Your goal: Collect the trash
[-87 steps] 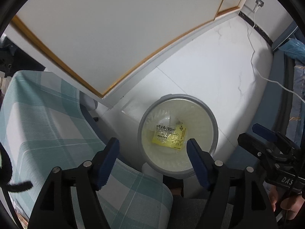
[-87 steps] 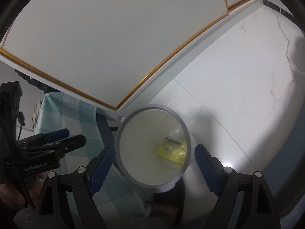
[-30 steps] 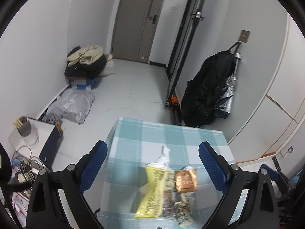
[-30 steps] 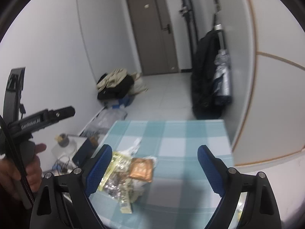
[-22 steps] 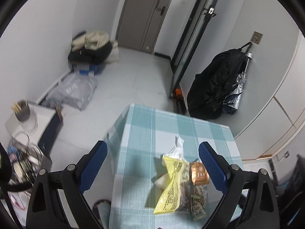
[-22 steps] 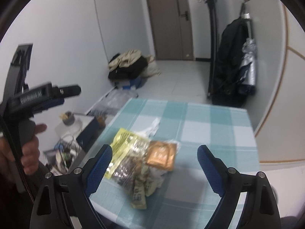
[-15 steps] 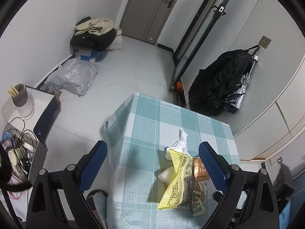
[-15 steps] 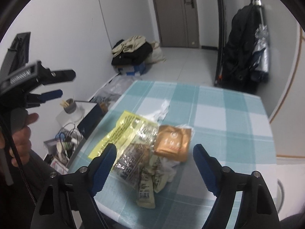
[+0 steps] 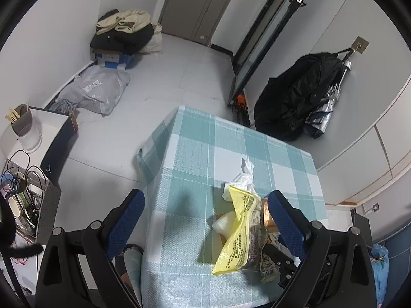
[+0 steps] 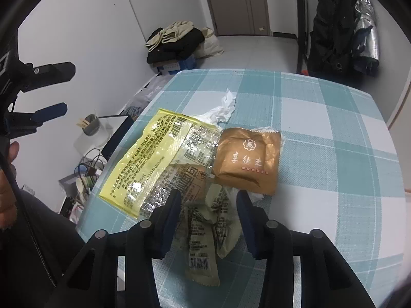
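Note:
A pile of trash lies on the teal checked tablecloth (image 10: pixel 321 128): a yellow wrapper (image 10: pixel 149 161), an orange-brown packet (image 10: pixel 246 161), a crumpled white tissue (image 10: pixel 223 107) and a crumpled olive wrapper (image 10: pixel 208 225). My right gripper (image 10: pixel 209 205) is low over the pile, its jaws closing with the olive wrapper between them; I see no firm pinch. My left gripper (image 9: pixel 205 218) hovers wide open and holds nothing above the table (image 9: pixel 195 154). Its right finger stands beside the yellow wrapper (image 9: pixel 239 231) and the tissue (image 9: pixel 244 177). In the right wrist view the left gripper (image 10: pixel 55 89) stands off to the left.
A black bag (image 9: pixel 295 97) hangs on the right wall. Clothes (image 9: pixel 123 30) and a grey plastic sack (image 9: pixel 95 89) lie on the floor. A white stand with a cup of sticks (image 9: pixel 23 123) and cables is left of the table. A hand (image 10: pixel 7 179) shows at left.
Both grippers swung from the bin to the table. My right gripper has dropped onto the pile and its jaws have narrowed around the olive wrapper. The left gripper sank a little and stayed open.

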